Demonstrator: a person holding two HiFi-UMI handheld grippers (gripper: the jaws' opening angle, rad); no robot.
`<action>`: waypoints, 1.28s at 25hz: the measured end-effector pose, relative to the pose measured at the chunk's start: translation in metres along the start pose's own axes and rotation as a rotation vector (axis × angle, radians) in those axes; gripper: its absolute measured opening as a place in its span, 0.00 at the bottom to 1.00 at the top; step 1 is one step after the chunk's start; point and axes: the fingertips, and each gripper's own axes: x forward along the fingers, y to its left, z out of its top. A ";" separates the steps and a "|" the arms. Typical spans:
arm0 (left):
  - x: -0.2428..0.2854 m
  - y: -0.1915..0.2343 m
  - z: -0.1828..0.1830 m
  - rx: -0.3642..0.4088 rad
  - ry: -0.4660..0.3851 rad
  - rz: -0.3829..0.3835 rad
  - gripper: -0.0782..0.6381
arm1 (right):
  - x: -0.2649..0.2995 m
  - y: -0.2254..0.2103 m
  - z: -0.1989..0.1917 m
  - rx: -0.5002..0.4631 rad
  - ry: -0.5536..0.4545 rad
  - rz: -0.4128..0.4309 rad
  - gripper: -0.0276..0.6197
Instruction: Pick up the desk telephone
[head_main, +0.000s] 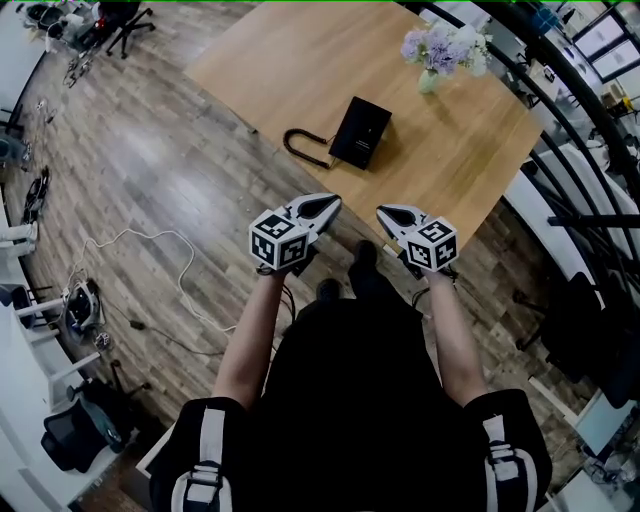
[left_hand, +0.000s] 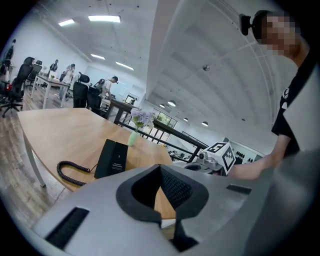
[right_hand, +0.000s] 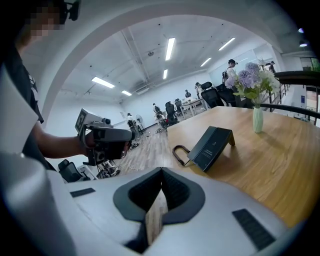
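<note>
- An open office with a wood-plank floor. A pale wooden table fills the upper middle of the head view.
- The black phone sits near the table's centre. Its cord loops off to the left, toward the near edge. A vase of flowers stands well apart at upper right.
- The left gripper and right gripper are side by side mid-frame, near the table's edge and well short of the phone. Both have their jaws closed on nothing.
- Risk: closed jaws would only shove the phone, so they must open first. The trailing cord could also snag or drag as the phone lifts.
- Only the gripper views show the phone propped at a tilt, so a push might tip it. They also show distant people at desks.
- Only the head view shows the gap between the grippers and the phone.
</note>
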 end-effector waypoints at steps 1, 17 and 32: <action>0.003 0.001 0.001 -0.001 0.001 0.007 0.14 | 0.001 -0.003 0.001 0.000 0.004 0.007 0.08; 0.032 0.026 0.023 -0.036 0.006 0.123 0.14 | 0.017 -0.053 0.031 -0.012 0.030 0.112 0.08; 0.039 0.045 0.034 -0.043 0.011 0.215 0.14 | 0.015 -0.083 0.037 -0.015 0.055 0.150 0.08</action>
